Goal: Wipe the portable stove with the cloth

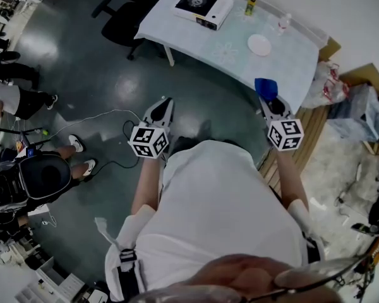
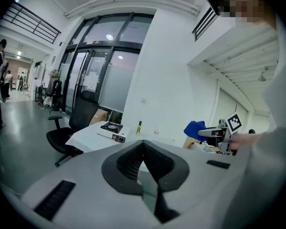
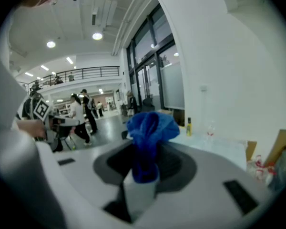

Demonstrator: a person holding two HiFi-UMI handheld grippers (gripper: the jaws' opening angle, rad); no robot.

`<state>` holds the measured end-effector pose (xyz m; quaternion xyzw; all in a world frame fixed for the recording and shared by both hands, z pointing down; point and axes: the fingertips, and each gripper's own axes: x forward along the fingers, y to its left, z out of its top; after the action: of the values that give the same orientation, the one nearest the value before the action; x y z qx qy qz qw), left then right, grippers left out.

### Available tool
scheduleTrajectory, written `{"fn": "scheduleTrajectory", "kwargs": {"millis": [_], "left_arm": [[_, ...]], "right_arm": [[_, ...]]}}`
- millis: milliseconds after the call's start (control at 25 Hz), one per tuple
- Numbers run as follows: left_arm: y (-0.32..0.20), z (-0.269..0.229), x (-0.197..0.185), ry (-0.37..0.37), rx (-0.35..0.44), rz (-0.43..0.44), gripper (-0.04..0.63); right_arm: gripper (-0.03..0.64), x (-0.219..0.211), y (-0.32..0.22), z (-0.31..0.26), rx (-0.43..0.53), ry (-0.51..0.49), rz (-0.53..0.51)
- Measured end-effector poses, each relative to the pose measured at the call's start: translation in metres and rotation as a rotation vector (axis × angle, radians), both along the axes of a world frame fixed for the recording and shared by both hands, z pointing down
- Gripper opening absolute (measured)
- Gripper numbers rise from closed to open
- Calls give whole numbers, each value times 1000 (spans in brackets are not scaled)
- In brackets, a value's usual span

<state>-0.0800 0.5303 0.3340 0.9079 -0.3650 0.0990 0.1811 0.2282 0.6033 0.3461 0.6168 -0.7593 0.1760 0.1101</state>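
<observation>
The portable stove (image 1: pixel 202 6) is a white box with a black burner and sits on the far left end of a white table (image 1: pixel 284 59); it is small in the left gripper view (image 2: pixel 112 129). The blue cloth (image 1: pixel 265 87) is bunched between the jaws of my right gripper (image 1: pixel 266 100), held in the air short of the table's near edge. In the right gripper view the cloth (image 3: pixel 150 130) sticks up out of the shut jaws. My left gripper (image 1: pixel 165 101) hangs over the floor, jaws together with nothing between them (image 2: pixel 144 144).
On the table stand a small yellow-labelled bottle (image 1: pixel 250 5), a clear glass (image 1: pixel 282 23) and a white plate (image 1: pixel 259 44). A black office chair (image 1: pixel 123 14) stands at the table's left end. Bags and boxes (image 1: pixel 341 93) lie to the right. A cable (image 1: pixel 107 115) crosses the floor; people stand at the left.
</observation>
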Motion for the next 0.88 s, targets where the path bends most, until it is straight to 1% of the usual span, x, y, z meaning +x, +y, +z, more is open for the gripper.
{"fn": "scheduleTrajectory", "kwargs": {"millis": [240, 440, 640, 880], "left_arm": [[-2, 1, 8, 6, 3, -4, 32], [-13, 0, 17, 3, 12, 13, 32], [-34, 3, 16, 9, 7, 35, 32], [-72, 2, 25, 10, -2, 78, 32]], "right_arm": [[132, 7, -1, 2, -15, -1, 2], [132, 12, -10, 3, -15, 0, 6], [132, 6, -25, 5, -23, 8, 20], [132, 6, -51, 6, -40, 9, 48]]}}
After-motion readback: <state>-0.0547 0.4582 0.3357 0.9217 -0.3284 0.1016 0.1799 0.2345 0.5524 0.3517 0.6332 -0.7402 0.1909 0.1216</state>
